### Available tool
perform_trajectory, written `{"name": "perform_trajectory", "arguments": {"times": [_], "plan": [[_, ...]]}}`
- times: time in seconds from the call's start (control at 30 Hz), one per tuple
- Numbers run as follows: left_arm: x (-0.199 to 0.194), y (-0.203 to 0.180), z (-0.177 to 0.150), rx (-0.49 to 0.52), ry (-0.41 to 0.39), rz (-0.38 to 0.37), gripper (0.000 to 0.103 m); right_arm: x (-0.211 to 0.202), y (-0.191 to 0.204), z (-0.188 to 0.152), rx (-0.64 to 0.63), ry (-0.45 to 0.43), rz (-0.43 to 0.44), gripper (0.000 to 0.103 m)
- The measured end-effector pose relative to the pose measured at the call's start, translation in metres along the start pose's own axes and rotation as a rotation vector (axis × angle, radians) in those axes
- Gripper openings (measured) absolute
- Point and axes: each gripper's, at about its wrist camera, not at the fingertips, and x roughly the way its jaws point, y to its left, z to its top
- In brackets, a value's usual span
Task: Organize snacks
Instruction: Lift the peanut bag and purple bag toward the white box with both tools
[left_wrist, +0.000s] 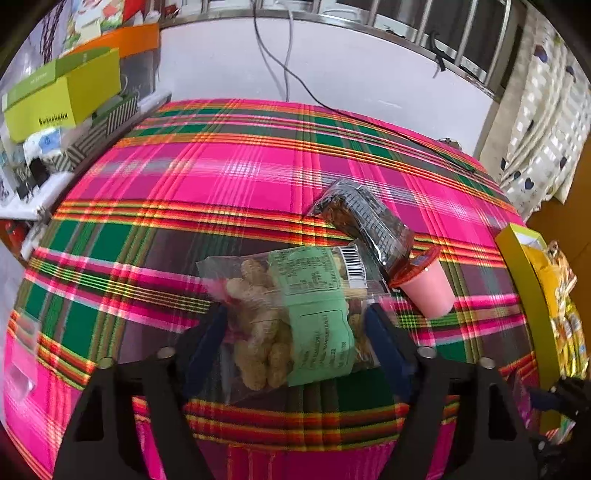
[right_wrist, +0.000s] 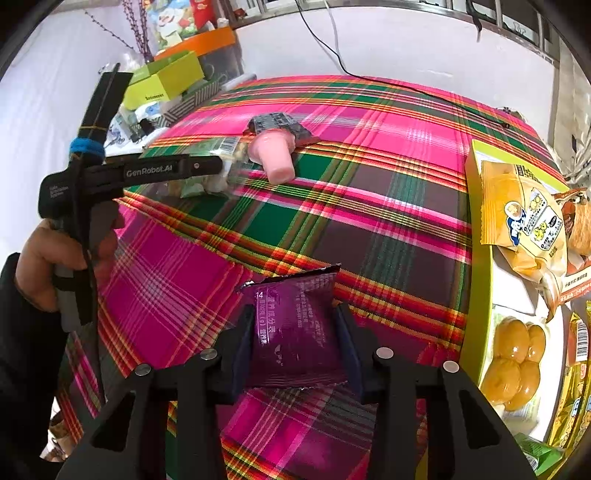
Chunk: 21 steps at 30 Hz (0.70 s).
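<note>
The left hand-held gripper (left_wrist: 295, 325) stands spread around a clear bag of peanuts (left_wrist: 291, 317) on the plaid worktop (left_wrist: 221, 177); I cannot tell if its pads press yet. The bag looks light, crinkly and slippery, so hold it across the fat middle. The right hand-held gripper (right_wrist: 295, 339) pinches a puffy purple snack packet (right_wrist: 295, 328), soft and shiny. A smooth pink jelly cup (left_wrist: 424, 288) lies tipped beside a dark wrapped bar (left_wrist: 365, 221). The green tray (right_wrist: 476, 258) waits nearby.
</note>
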Motion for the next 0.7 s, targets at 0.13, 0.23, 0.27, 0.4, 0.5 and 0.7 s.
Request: {"name": "perform_trajectory", "arguments": {"times": [0.13,0.23,0.27,0.4,0.5,0.7], "plan": [[-0.012,0.002,-0.01,-0.004,-0.004,-0.054,0.056,-0.001,0.001,-0.001,0.002,0.0,0.0,0.04],[-0.022,0.002,-0.022,-0.011,0.003,-0.102,0.054,-0.002,0.001,-0.002,0.006,0.002,0.003,0.04],[-0.028,0.001,-0.029,-0.012,0.011,-0.131,0.053,-0.002,0.0,-0.002,0.007,0.003,0.004,0.04],[-0.052,-0.004,-0.062,-0.005,0.025,-0.21,0.053,-0.004,0.0,-0.004,0.009,0.005,0.008,0.04],[-0.068,-0.002,-0.082,-0.031,0.028,-0.24,0.053,-0.004,0.0,-0.005,0.01,0.006,0.009,0.04],[-0.101,0.008,-0.103,-0.079,-0.027,-0.276,0.053,-0.007,0.003,-0.009,-0.001,0.005,0.012,0.04]]}}
